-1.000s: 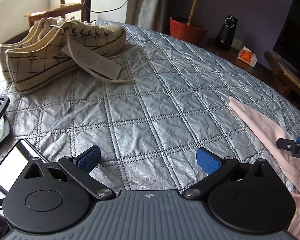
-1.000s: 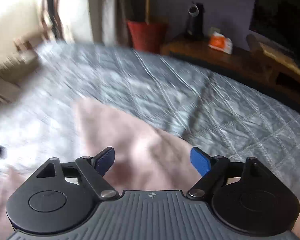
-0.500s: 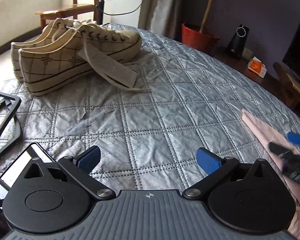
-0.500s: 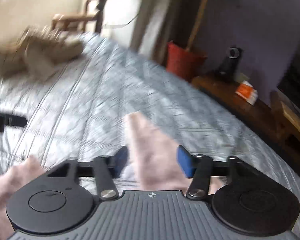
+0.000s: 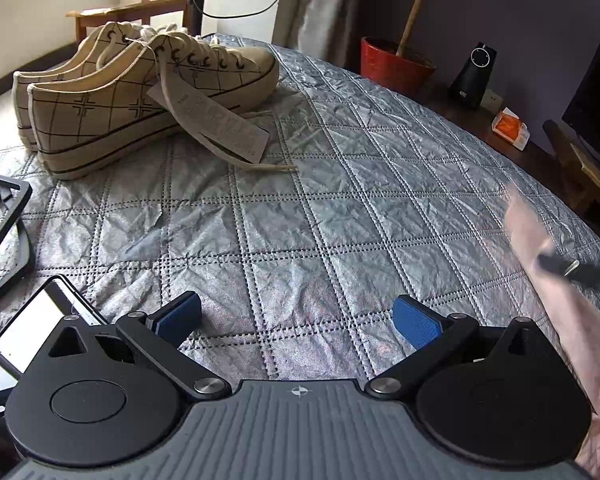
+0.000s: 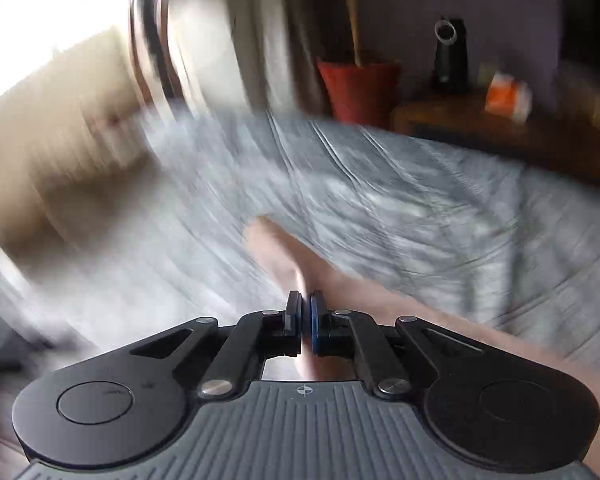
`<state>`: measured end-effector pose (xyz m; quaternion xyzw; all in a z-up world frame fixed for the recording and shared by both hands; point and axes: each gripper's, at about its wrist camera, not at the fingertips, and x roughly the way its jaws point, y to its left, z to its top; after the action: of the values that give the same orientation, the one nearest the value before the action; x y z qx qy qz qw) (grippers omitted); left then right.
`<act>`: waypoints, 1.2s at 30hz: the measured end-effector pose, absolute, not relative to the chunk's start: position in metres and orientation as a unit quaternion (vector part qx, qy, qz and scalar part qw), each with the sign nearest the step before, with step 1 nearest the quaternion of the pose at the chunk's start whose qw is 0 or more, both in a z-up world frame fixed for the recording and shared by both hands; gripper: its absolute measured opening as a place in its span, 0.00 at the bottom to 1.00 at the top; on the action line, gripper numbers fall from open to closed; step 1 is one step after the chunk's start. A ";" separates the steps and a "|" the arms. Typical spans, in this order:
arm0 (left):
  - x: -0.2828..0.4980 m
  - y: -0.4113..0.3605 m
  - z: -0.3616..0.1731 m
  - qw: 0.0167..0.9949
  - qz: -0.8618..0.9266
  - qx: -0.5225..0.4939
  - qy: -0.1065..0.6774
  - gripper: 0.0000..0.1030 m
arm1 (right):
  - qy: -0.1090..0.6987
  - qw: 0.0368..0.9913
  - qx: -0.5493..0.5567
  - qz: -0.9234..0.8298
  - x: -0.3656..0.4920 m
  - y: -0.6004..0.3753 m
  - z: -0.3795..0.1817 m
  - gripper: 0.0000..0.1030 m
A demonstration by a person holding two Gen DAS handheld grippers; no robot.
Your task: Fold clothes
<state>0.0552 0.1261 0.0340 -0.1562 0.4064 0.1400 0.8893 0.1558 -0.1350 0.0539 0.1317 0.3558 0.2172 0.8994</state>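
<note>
Pink garment point(image 6: 284, 256) pinched in right tongs point(image 6: 305, 322).

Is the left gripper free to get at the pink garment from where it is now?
Probably yes. The left gripper is open and empty over bare quilt, and the pink garment lies just to its right with nothing between. The right gripper is already shut on that cloth, so the two could crowd each other.

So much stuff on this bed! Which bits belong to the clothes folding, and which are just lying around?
Part of the job:
- pink garment
- right gripper, shut on the garment
- left gripper, open, empty
- quilted bedspread

Just lying about:
- pair of sneakers
- phone
- red plant pot
- black speaker
</note>
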 end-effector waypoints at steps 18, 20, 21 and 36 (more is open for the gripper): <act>0.056 0.122 0.035 0.888 0.138 -0.159 0.409 1.00 | 0.334 0.925 -0.019 0.182 0.106 -0.123 0.061 0.41; 0.056 0.121 0.034 0.888 0.138 -0.157 0.409 1.00 | 0.351 0.923 0.028 0.156 0.118 -0.131 0.052 0.41; 0.056 0.121 0.034 0.888 0.138 -0.157 0.410 1.00 | 0.359 0.921 0.052 0.143 0.124 -0.136 0.048 0.41; 0.058 0.121 0.032 0.888 0.133 -0.155 0.413 1.00 | 0.355 0.924 0.042 0.138 0.144 -0.117 0.038 0.08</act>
<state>0.0577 0.1212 0.0320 -0.1548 0.4129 0.1332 0.8876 0.1441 -0.1172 0.0379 0.0421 0.3555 0.1379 0.9235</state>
